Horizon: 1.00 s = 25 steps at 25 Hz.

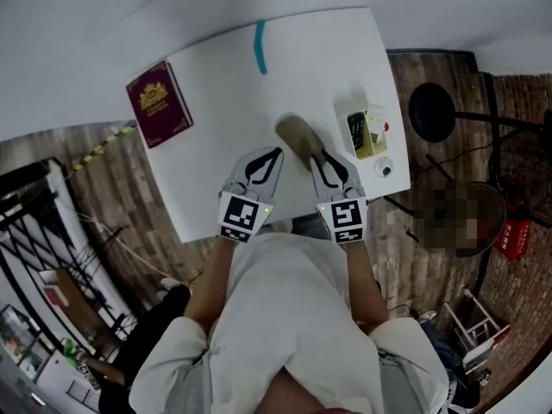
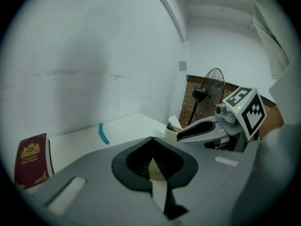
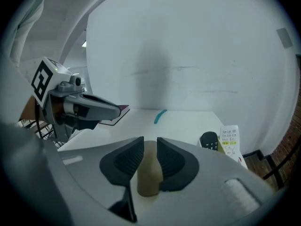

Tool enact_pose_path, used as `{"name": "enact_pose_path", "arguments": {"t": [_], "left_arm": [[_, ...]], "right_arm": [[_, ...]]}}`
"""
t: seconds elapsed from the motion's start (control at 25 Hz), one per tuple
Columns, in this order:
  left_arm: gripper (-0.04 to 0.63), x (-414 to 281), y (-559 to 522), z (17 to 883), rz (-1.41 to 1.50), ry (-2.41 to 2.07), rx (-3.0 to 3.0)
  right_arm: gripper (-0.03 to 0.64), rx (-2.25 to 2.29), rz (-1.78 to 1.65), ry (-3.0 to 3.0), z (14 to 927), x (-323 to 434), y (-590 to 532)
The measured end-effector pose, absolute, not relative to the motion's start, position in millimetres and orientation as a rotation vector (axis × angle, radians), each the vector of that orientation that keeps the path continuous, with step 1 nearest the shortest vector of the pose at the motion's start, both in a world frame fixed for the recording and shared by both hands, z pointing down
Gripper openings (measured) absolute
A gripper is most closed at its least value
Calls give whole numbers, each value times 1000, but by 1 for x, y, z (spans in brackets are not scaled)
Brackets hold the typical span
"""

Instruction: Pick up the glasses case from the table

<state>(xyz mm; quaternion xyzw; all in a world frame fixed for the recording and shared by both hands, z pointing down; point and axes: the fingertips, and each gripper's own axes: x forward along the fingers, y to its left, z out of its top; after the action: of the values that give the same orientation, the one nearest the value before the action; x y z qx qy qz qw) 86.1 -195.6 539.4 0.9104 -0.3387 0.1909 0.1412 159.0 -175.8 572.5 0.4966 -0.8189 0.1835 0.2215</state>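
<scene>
At the middle of the white table (image 1: 216,76), towards its near edge, lies the glasses case (image 1: 297,136), tan and flat on the surface, not yet lifted.

Position: the case sits just ahead of the right gripper (image 1: 321,153). Its near end is close to that gripper's tips. The left gripper (image 1: 278,152) is beside the case, near its left flank, but is not aimed at it.

Long axis: in the head view the case runs diagonally, far end to the upper left, near end to the lower right. In the right gripper view it runs almost straight away along the line of the jaws, so it presents its narrow width to the gap.

Right gripper (image 3: 150,139): jaws narrowly spread, with the case (image 3: 149,173) showing in the gap between them. No pad is seen to bear on it; contact cannot be confirmed.

Left gripper (image 2: 150,139): jaw tips pressed together, nothing between them; only bare table shows through the slot behind the tips.

Other items, all well apart from the case: a maroon booklet (image 1: 159,103) at the left corner, a teal strip (image 1: 260,47) at the far edge, a box of remotes (image 1: 366,132) to the right.

Judgement: the right gripper is the nearer and better aligned. The pickup appears to need a short advance along the case, then closure across its width.
</scene>
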Motion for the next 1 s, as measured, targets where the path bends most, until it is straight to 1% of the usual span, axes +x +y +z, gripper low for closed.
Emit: {"name": "enact_pose_path", "arguments": {"t": [0.56,0.72,0.84,1.0], "left_arm": [[18,85,-195,572,584,-976,2536],[18,82,-197,577,593,-974,2521],[18,80,-198,579,596,-974,2513],[18,77,-201,580,595,-975,2508]], "right_arm": [[210,1171,529,-2175,623,146,-183],[260,1126,539,-2149,634,142,-185],[322,1085,554,-2121,646,140,-185],[342,1061,552,-2089,657,139,-186]]}}
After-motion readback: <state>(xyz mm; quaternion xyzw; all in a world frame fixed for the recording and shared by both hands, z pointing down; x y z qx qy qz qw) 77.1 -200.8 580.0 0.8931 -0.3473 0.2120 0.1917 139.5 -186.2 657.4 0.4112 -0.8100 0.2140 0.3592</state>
